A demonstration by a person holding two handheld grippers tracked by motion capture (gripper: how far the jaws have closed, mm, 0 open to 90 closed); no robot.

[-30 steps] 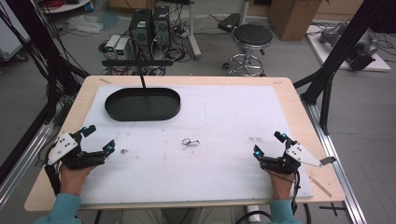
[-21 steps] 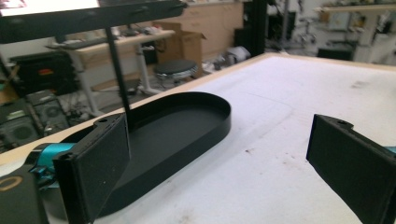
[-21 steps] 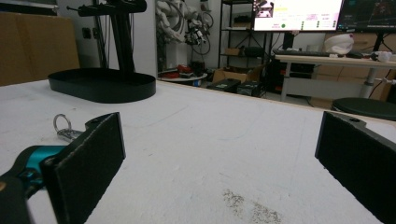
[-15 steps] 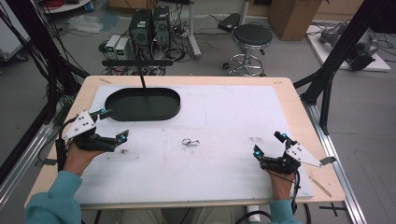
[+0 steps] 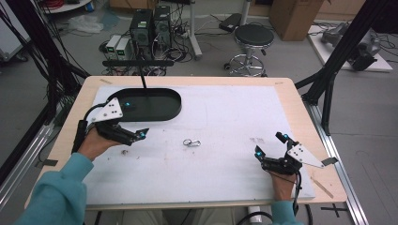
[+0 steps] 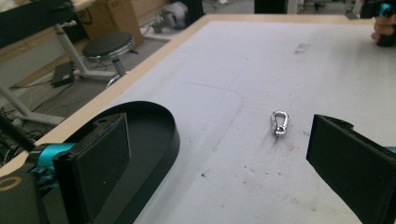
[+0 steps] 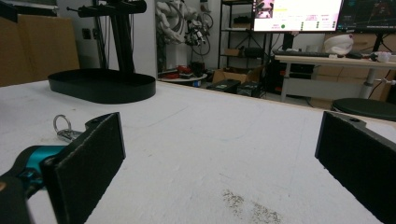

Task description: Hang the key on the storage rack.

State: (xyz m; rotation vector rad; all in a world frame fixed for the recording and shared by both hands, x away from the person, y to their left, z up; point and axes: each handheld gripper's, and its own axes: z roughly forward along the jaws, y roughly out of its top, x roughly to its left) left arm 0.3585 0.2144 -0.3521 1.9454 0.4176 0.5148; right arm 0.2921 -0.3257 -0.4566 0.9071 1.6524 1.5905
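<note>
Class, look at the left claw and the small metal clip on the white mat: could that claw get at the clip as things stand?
Probably yes. The left claw is open, and only bare white mat lies between it and the metal clip.

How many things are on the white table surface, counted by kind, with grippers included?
Black oval tray: 1
Small metal clip: 1
Grippers: 2, the left gripper and the right gripper, both with fingers open
Total: 4

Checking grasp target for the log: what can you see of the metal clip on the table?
The metal clip is small, silvery and shiny, an oval loop with a round ring at one end. It lies flat on the white table cover near the middle, to the right of the black oval tray. Nothing touches it; the left tongs, open, point toward it.
</note>
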